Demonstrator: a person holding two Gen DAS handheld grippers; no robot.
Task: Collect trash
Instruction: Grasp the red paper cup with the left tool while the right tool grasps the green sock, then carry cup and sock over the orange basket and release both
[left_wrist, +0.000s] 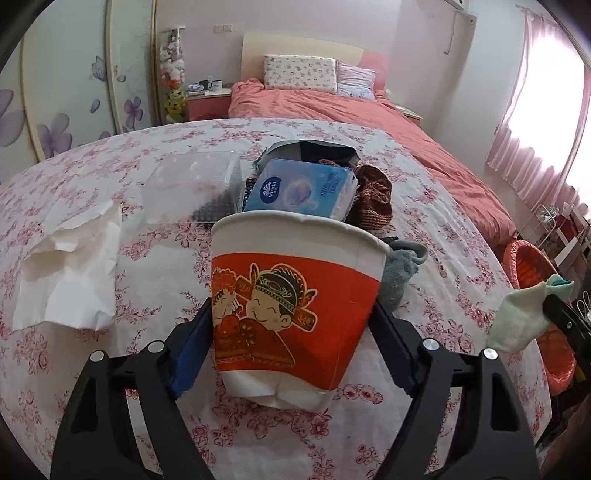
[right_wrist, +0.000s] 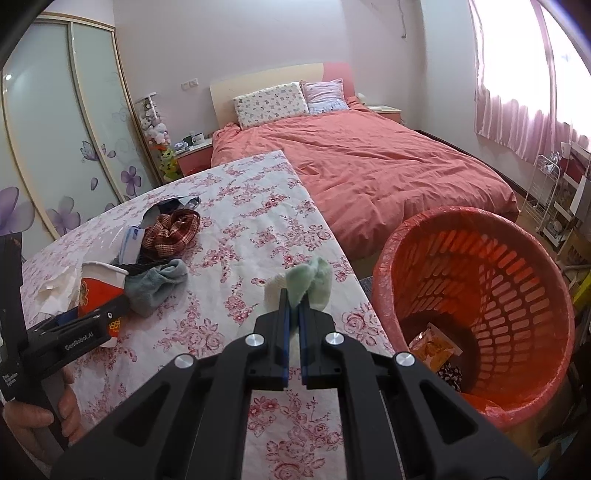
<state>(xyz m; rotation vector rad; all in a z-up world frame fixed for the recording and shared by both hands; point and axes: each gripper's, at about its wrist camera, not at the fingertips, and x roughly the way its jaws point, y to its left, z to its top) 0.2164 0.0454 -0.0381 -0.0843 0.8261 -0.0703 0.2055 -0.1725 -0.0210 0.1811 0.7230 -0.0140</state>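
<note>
the pink bed fills the back of the room, and in front of it stands the tabletop under a white cloth with red flowers. off the tabletop's right edge sits the red slatted trash basket, lined with red plastic, with an orange snack wrapper lying at its bottom. on the cloth, a crumpled white tissue lies at the left, a clear plastic box behind it, and a blue tissue pack leans against a grey bag beside a brown plaid cloth. a grey sock lies just behind and right of the paper cup, a white cup with a red band and cartoon figures, standing slightly tilted on the tabletop. the left claw straddles the cup's lower half, its blue pads at either side; the left pad touches the cup wall, while on the right i cannot tell whether it presses. the right claw is clamped on a pale green sock, held above the tabletop's right edge, near the basket rim. a hand grips the left claw's handle
</note>
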